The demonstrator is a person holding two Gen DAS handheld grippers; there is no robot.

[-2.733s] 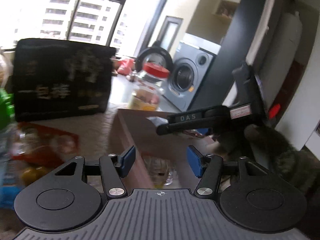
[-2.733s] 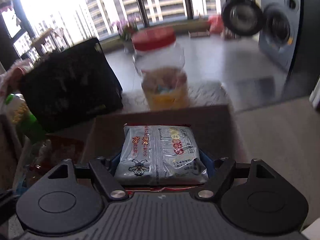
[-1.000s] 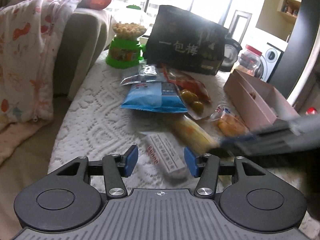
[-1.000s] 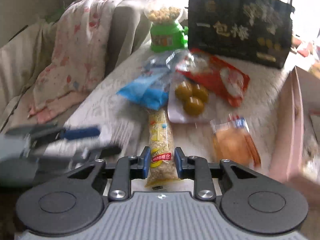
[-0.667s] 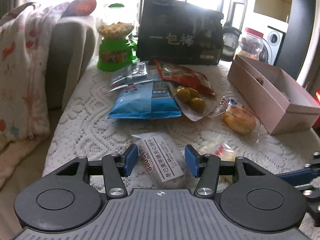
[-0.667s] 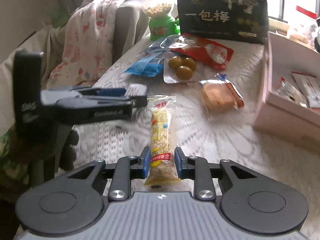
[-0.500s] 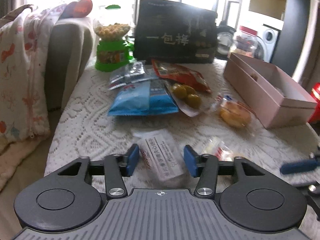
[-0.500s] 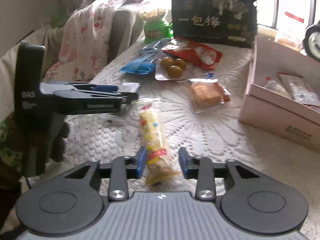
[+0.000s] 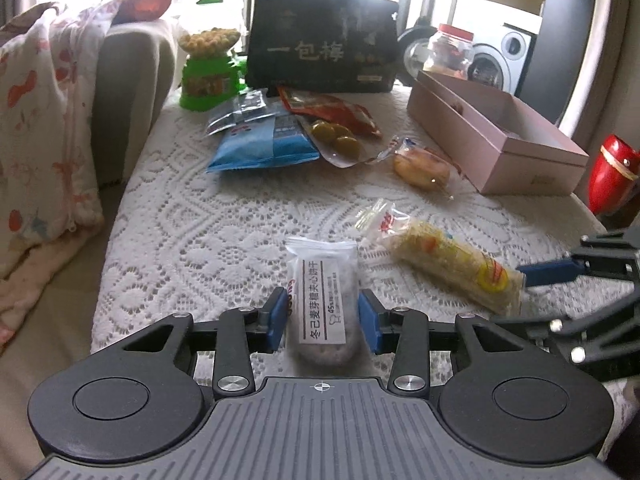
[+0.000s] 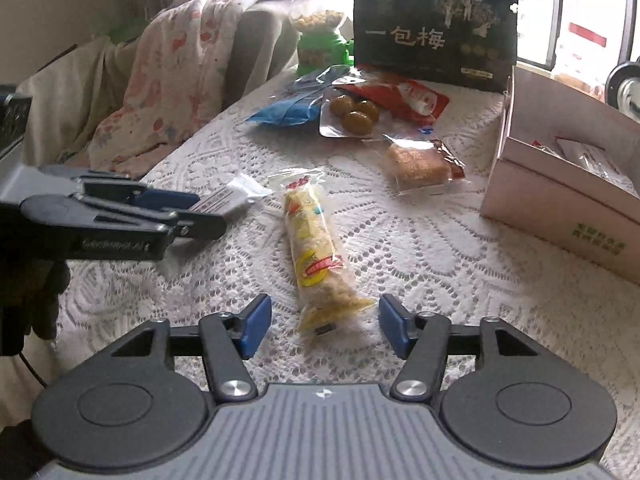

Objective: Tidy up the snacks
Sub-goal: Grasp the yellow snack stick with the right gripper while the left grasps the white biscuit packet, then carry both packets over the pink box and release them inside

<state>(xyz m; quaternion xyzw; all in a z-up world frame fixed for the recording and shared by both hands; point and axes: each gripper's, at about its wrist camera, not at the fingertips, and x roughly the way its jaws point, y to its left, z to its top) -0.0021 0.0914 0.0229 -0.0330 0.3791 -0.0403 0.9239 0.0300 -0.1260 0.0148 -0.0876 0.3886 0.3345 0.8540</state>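
Both blue pads of the left gripper (image 9: 323, 316) press the sides of a clear-wrapped round biscuit pack (image 9: 322, 295) with a white label of black Chinese print reading "45g", so it is clamped on that pack, which lies on the white lace tablecloth (image 9: 208, 236). Seen from the right wrist camera, this gripper reaches in low and level from the left, its side lettering too blurred to read.

Right of it lies a long clear-wrapped puffed-grain bar (image 10: 318, 248) with a red and yellow band. The right gripper (image 10: 325, 326) sits low over the cloth with its pads spread wide on either side of the bar's near end, touching neither side.

Farther back, from left to right, stand a green candy dispenser (image 9: 208, 76), a blue snack bag (image 9: 262, 142), a black bag printed "一包梅" (image 10: 434, 30), a clear pouch of green plums (image 10: 354, 114), a wrapped golden cake (image 10: 418, 164), and an open pink cardboard box (image 10: 560, 204) with packets inside.
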